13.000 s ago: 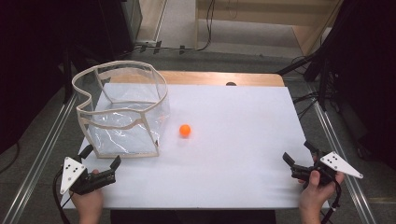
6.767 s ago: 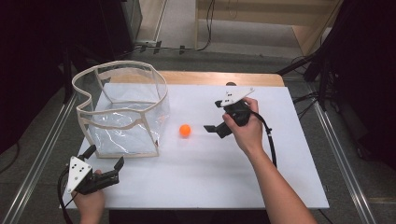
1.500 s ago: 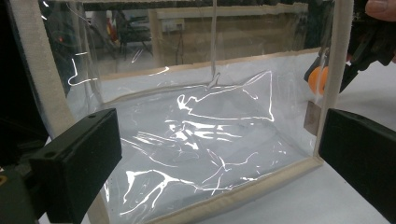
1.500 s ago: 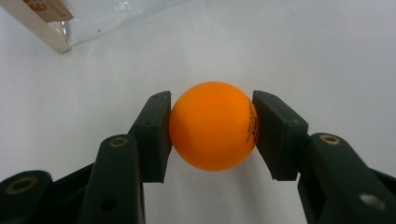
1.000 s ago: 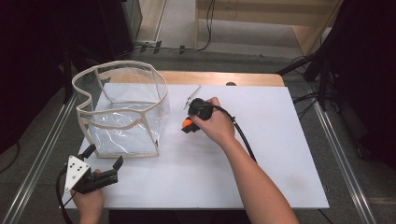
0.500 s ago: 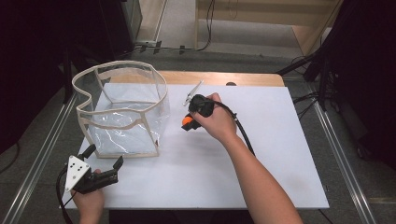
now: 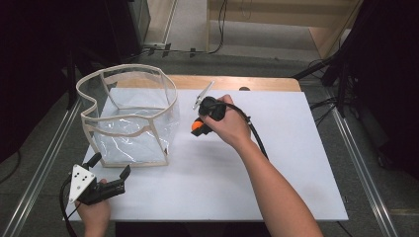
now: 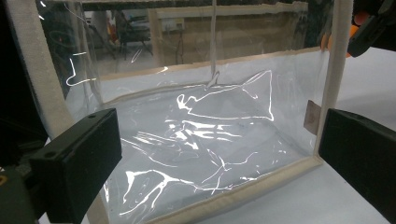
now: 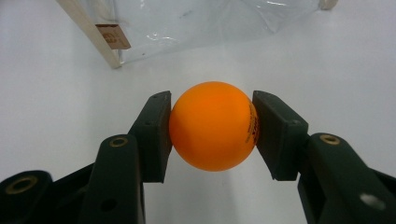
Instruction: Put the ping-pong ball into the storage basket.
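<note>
My right gripper is shut on an orange ball; both pads press on its sides, and it hangs a little above the white table. In the high view the ball shows just right of a clear plastic bin with a cream fabric frame. My left gripper rests near the table's front left corner, open, with nothing between its jaws. In the left gripper view the bin's clear wall stands right ahead, and the orange ball peeks in at the top right.
A wooden strip runs along the table's far edge. Metal rails flank the table on both sides. The right gripper's black cable trails along the forearm.
The right gripper has risen slightly with the ball in it, beside the bin. The left gripper has kept still.
</note>
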`<state>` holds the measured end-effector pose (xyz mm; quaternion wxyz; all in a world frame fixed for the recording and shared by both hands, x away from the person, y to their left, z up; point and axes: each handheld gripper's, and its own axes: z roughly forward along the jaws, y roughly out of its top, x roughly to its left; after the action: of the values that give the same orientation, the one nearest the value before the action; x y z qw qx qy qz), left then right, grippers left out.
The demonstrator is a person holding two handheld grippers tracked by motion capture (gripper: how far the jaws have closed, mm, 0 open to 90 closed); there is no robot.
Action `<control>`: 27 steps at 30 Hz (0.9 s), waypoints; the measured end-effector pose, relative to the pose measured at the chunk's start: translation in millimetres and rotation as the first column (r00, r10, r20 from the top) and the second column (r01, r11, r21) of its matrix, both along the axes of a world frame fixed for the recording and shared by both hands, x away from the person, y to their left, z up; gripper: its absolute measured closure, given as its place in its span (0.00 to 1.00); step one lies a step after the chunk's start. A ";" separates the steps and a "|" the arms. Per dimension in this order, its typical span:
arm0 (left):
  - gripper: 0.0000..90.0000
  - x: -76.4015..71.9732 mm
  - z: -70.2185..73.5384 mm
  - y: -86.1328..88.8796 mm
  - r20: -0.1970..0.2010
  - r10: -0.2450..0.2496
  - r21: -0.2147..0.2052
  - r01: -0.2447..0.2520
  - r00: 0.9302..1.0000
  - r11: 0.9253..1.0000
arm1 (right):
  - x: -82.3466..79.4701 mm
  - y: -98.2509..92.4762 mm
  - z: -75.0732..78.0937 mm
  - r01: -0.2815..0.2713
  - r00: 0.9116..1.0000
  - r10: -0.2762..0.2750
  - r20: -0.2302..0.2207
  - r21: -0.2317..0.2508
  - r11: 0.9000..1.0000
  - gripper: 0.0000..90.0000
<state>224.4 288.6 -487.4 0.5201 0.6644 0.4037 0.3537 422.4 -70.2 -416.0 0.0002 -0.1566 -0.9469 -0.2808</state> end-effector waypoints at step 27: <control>0.00 0.1 0.0 0.1 0.000 0.000 -0.001 0.000 1.000 1.000 | 0.7 5.8 24.0 -0.038 0.999 0.038 0.006 -0.011 0.999 0.53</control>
<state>224.5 288.8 -487.3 0.5203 0.6644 0.4037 0.3534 423.1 -64.4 -391.9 0.0016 -0.1377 -0.9513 -0.2758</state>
